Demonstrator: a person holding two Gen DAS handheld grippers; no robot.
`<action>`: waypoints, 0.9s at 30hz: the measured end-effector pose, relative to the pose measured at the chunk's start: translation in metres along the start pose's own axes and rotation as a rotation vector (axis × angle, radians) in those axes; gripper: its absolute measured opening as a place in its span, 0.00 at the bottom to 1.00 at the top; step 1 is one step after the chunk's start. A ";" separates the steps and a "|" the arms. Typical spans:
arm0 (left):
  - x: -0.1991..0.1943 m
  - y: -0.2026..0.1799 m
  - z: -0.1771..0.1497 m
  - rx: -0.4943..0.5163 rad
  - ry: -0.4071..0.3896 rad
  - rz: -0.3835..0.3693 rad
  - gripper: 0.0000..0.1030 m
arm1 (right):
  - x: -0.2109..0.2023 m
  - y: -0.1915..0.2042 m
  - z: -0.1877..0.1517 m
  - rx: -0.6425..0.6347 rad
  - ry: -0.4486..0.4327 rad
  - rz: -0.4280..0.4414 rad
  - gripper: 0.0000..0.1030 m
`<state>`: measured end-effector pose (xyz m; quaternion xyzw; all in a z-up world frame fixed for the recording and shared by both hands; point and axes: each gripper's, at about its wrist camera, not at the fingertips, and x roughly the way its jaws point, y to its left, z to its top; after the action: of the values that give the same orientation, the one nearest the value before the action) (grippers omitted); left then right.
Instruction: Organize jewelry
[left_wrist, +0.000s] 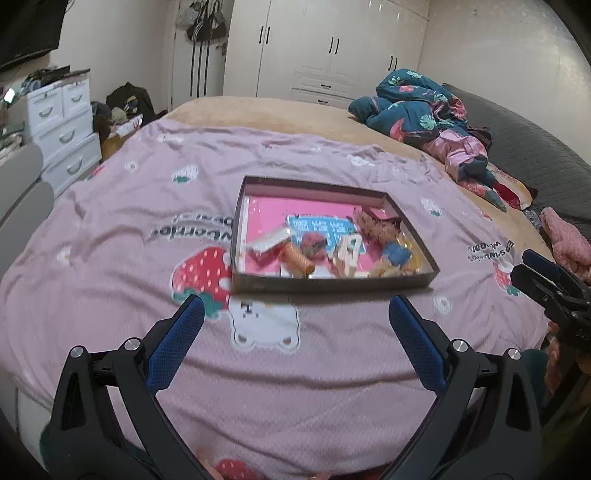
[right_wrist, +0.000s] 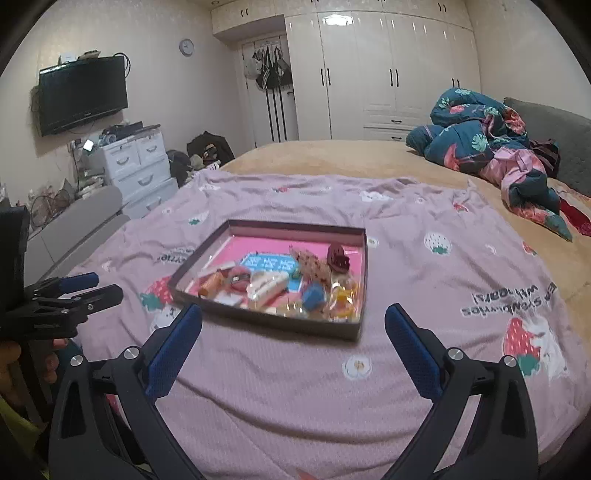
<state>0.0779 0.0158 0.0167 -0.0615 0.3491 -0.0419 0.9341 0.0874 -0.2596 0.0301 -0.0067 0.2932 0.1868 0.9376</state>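
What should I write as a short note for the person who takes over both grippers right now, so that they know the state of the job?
Left gripper: open, empty, above the pink bedspread, just short of the tray.
Right gripper: open, empty, also just short of the tray.
Things: all pieces lie mixed inside the shallow pink-lined tray, mostly in its near half: an orange coil hair tie, a blue piece, a dark red piece, clear yellowish pieces.
Done: nothing looks sorted yet.
Left: pick the pieces one by one and arrange them.
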 end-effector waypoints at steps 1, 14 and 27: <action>-0.001 0.001 -0.002 0.001 -0.002 0.002 0.91 | 0.000 0.001 -0.003 0.000 0.006 -0.003 0.96; -0.006 -0.004 -0.008 0.013 -0.021 0.020 0.91 | -0.004 0.003 -0.014 0.012 0.016 -0.001 0.96; -0.010 -0.007 -0.007 0.018 -0.022 0.028 0.91 | -0.009 0.002 -0.012 0.015 0.006 -0.005 0.96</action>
<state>0.0657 0.0095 0.0191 -0.0486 0.3394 -0.0312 0.9389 0.0739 -0.2624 0.0256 -0.0010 0.2972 0.1824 0.9372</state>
